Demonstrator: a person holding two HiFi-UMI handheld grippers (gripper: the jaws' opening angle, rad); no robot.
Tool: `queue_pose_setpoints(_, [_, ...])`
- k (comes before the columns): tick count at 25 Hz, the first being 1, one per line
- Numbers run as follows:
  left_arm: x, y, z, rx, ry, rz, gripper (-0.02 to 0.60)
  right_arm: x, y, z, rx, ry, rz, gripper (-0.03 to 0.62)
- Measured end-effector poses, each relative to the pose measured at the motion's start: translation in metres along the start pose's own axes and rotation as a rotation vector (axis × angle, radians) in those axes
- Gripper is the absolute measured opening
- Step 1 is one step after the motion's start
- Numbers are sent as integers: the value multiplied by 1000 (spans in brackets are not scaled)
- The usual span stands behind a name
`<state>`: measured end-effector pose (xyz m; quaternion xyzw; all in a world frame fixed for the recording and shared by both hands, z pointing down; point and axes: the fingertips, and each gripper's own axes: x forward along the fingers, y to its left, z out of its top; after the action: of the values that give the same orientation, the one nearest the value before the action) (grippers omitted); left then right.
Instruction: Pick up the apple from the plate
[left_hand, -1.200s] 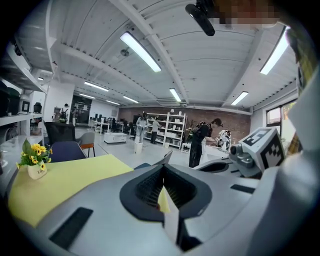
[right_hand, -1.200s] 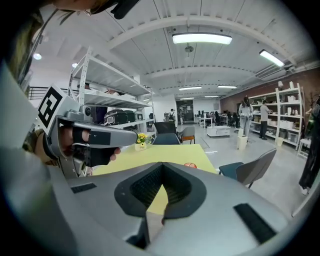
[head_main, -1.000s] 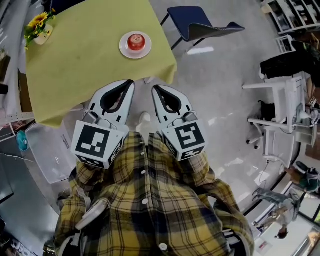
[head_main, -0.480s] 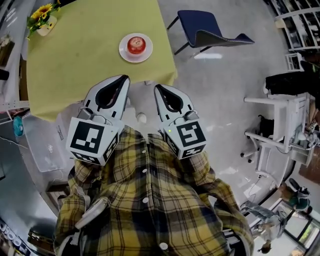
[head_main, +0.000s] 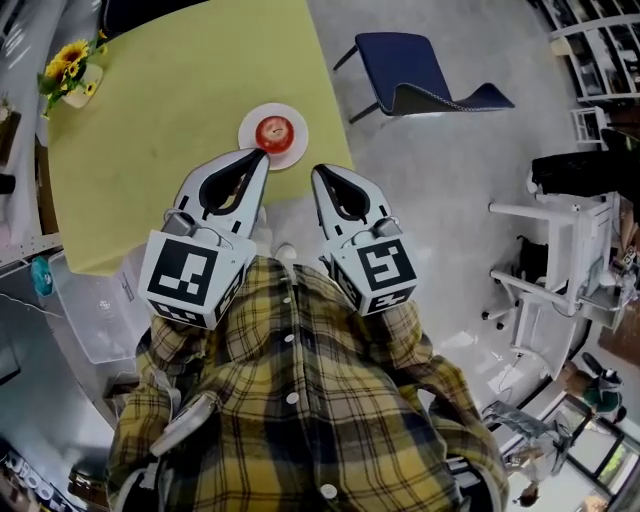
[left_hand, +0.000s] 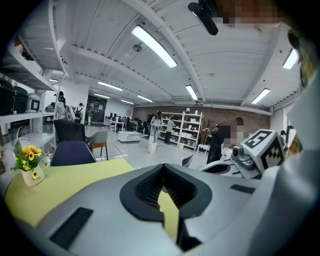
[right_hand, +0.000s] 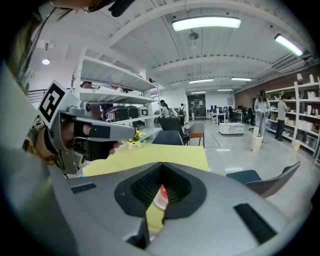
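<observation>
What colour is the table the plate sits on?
The table is yellow-green, clearest in the head view.

Both grippers have come forward toward the table (head_main: 150, 120). A second ago the left gripper (head_main: 256, 160) stopped short of the table's edge. Now it reaches over it, its tip showing at the near rim of the plate (head_main: 297, 135). The right gripper (head_main: 322, 176) has drawn level with the table's corner. The apple (head_main: 274, 131) lies nearer to both.
</observation>
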<state>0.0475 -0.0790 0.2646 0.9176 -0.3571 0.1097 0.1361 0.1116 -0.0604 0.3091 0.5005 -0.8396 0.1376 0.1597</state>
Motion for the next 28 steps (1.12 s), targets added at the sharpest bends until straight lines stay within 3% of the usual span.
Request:
queue_pose_setpoints(10, [30,70,1,-3,38,-31,9,74,-25,18,22,30,-47,-3])
queue_pose_setpoints(22, [60,86,-10,-41,78,-55,8,102,-49,13,28,115,-44,-3])
queue_pose_setpoints(28, [75,83,-27,-87,109,-36,9,108,-56,6,17,163,11,-3])
